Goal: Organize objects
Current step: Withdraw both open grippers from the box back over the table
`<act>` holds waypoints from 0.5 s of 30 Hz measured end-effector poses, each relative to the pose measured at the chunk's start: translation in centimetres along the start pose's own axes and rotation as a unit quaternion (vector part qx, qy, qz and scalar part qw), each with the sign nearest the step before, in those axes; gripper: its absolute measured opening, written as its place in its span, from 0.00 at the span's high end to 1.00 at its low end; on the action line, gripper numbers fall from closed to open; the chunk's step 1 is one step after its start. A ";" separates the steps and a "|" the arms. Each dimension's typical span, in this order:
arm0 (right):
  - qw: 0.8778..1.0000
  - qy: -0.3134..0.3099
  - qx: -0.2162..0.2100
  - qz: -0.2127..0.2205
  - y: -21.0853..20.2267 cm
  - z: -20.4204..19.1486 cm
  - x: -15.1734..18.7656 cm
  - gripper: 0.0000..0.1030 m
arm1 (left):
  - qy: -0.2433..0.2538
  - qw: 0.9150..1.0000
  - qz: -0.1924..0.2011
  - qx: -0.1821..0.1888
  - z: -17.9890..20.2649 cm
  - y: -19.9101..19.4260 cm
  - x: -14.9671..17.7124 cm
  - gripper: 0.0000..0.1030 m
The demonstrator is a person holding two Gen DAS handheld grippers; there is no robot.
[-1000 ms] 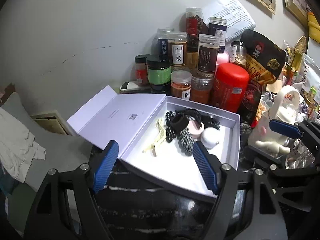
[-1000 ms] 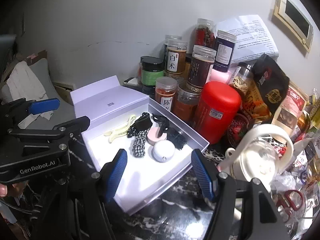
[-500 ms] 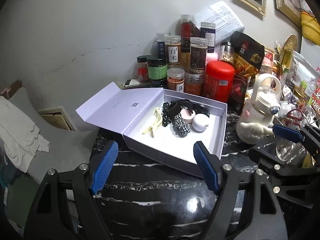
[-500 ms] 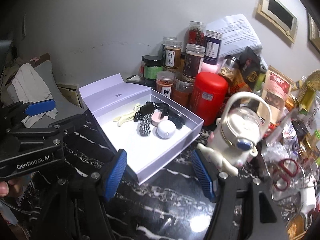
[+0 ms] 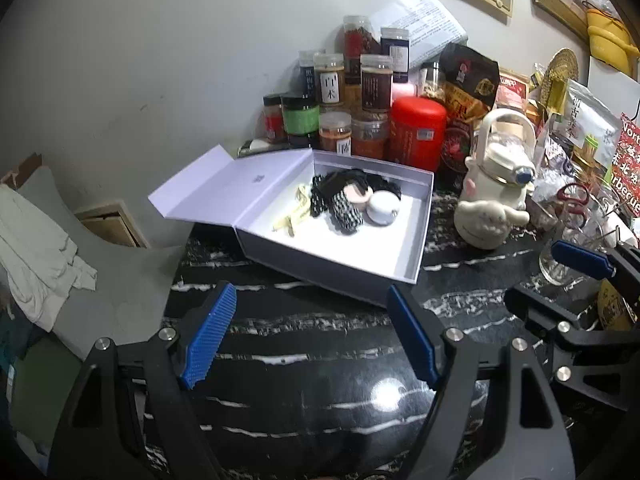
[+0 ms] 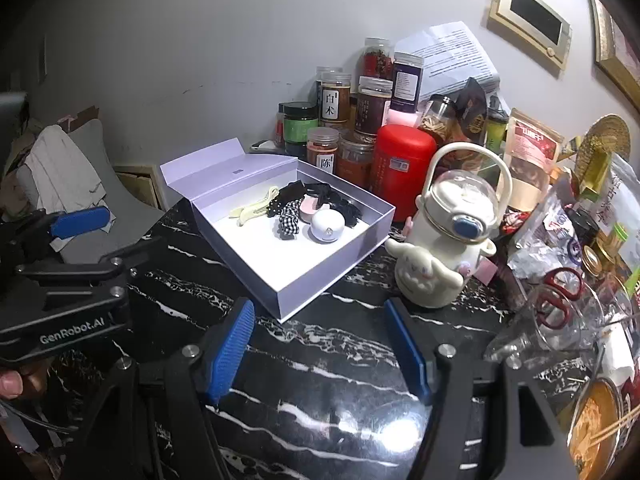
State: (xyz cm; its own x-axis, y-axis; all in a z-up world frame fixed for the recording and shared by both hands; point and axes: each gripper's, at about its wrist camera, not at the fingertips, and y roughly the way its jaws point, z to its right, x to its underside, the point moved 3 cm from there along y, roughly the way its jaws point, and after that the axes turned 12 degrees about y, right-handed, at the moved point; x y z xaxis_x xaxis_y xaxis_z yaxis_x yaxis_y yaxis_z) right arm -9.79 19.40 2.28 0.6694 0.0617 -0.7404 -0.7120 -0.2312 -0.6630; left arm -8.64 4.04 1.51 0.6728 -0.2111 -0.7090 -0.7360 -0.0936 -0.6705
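An open lilac box (image 5: 416,236) (image 6: 340,264) lies on the black marble table, its lid (image 5: 224,188) folded back to the left. Inside lie a cream hair claw (image 5: 292,216) (image 6: 252,210), black and checked scrunchies (image 5: 344,208) (image 6: 288,220), a pink round case (image 5: 360,196) and a white round case (image 5: 382,208) (image 6: 327,226). My left gripper (image 5: 310,340) hangs open over the table in front of the box with nothing in it. My right gripper (image 6: 320,350) is open and empty too, near the box's front corner.
Several spice jars (image 5: 352,112) and a red canister (image 5: 416,136) (image 6: 404,164) crowd the wall behind the box. A cream cartoon kettle bottle (image 5: 496,196) (image 6: 444,252) stands right of it, with snack bags, red scissors (image 6: 560,296) and a glass (image 5: 568,248) beyond. A grey chair with cloth (image 5: 40,248) sits left.
Both grippers have drawn back from the box, so it looks smaller and farther, with more bare table in front. Their jaws have stayed equally wide.
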 end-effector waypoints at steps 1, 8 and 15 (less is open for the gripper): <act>1.000 0.000 0.000 -0.001 -0.1 0.0 0.2 0.34 | -0.003 1.000 -0.003 0.002 0.1 0.0 0.3 0.25; 1.000 0.000 -0.003 -0.012 -0.2 -0.4 2.6 0.34 | -0.001 1.000 -0.007 -0.002 0.5 -0.5 2.7 0.25; 1.000 -0.004 -0.005 -0.020 0.0 -1.0 4.2 0.34 | 0.002 1.000 -0.014 -0.011 0.6 -0.9 4.2 0.25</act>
State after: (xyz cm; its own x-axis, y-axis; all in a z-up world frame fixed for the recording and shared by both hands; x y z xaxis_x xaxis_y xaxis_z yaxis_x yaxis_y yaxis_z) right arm -6.84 18.71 -0.72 0.6960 0.0781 -0.7137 -0.6823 -0.2375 -0.6914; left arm -5.09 3.86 -0.97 0.6931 -0.2128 -0.6887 -0.7182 -0.1218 -0.6851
